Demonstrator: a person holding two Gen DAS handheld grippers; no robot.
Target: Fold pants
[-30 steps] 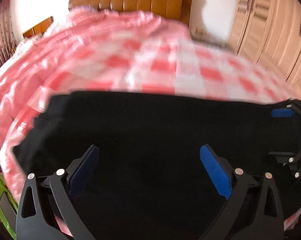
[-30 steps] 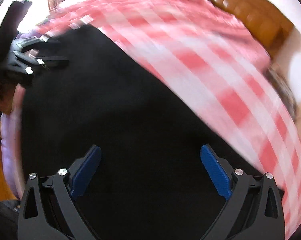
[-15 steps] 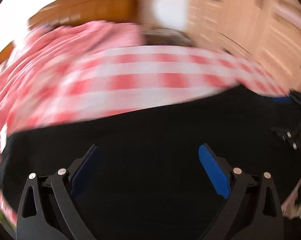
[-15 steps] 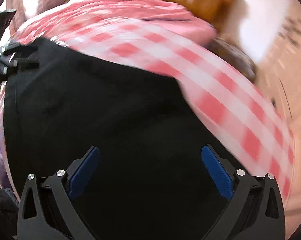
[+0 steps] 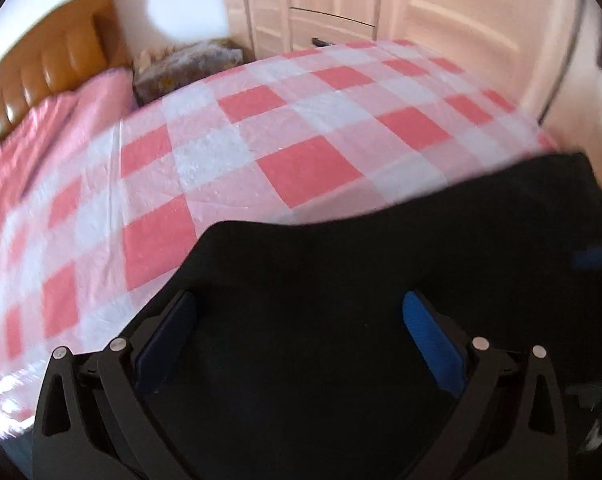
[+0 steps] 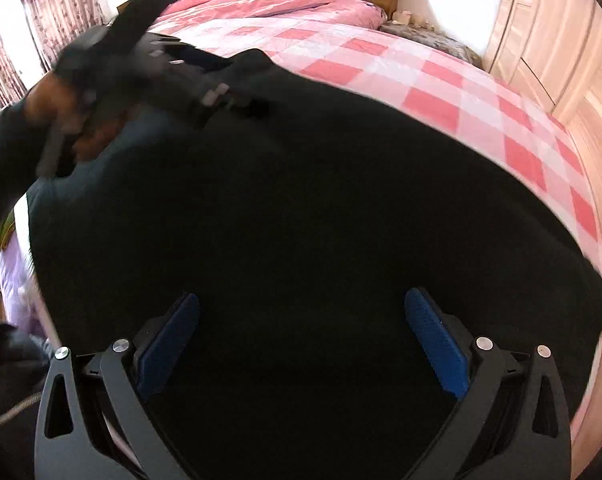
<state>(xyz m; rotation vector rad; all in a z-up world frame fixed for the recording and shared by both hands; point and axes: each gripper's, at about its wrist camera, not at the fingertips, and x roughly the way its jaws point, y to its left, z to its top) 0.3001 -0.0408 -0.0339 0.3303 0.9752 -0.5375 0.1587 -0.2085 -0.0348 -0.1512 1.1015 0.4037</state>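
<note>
1. Black pants lie spread on the checked bed; soft, light, limp cloth (will sag and crease), so best taken at an edge or hem.
2. Left tool: fingers apart, nothing clamped, over the pants' near edge.
3. Right tool: fingers apart, above mid-cloth.
4. Contact with the fabric probably absent; the dark cloth hides it.
</note>
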